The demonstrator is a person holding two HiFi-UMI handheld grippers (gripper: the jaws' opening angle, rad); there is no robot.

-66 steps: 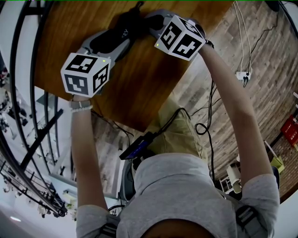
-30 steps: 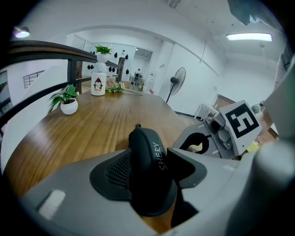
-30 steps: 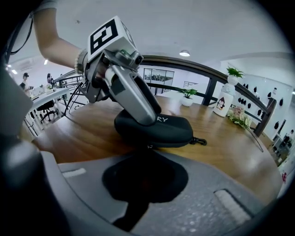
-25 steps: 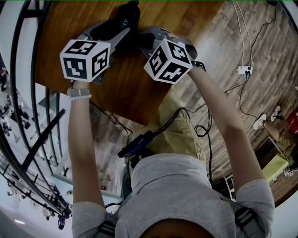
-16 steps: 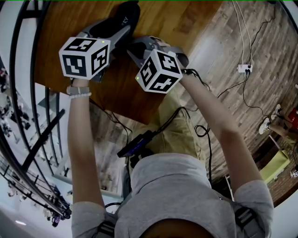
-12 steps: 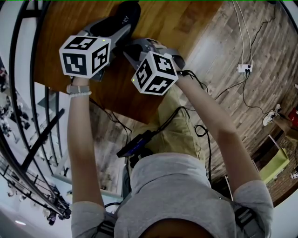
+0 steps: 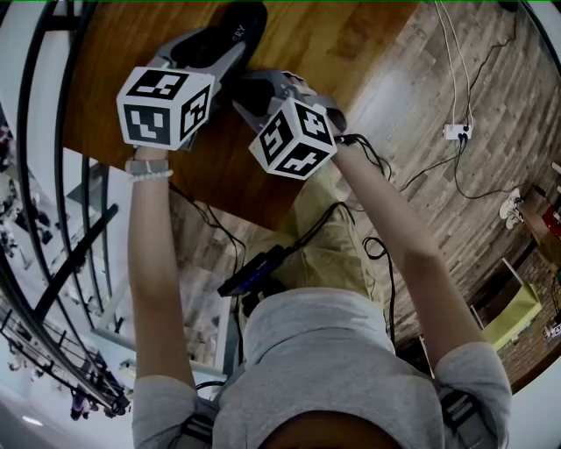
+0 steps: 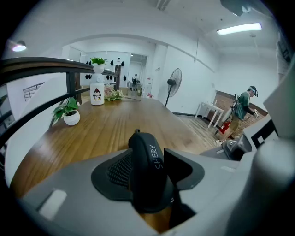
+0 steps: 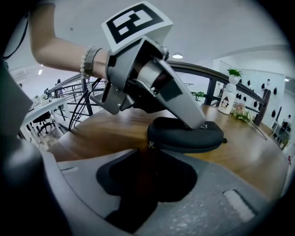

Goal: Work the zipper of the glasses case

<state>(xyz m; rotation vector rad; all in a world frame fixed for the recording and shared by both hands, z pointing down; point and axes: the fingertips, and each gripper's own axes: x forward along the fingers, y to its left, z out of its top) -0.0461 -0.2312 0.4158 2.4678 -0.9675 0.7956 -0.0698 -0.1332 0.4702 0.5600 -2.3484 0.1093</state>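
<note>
Left tool (image 8: 146, 159) is clamped across the black glasses case (image 9: 184, 136), its jaws having just closed further. The case lies flat on the wooden bench (image 9: 106, 131). Right tool (image 9: 148, 161) has just opened and is empty, with the zipper pull (image 9: 150, 145) just ahead.

The head view's top edge cuts off the glasses case (image 7: 246, 17), and the left gripper (image 7: 226, 54), its jaws just now closing, covers most of the rest. In the right gripper view the zipper pull (image 9: 150, 144) is too small to make out.
</note>
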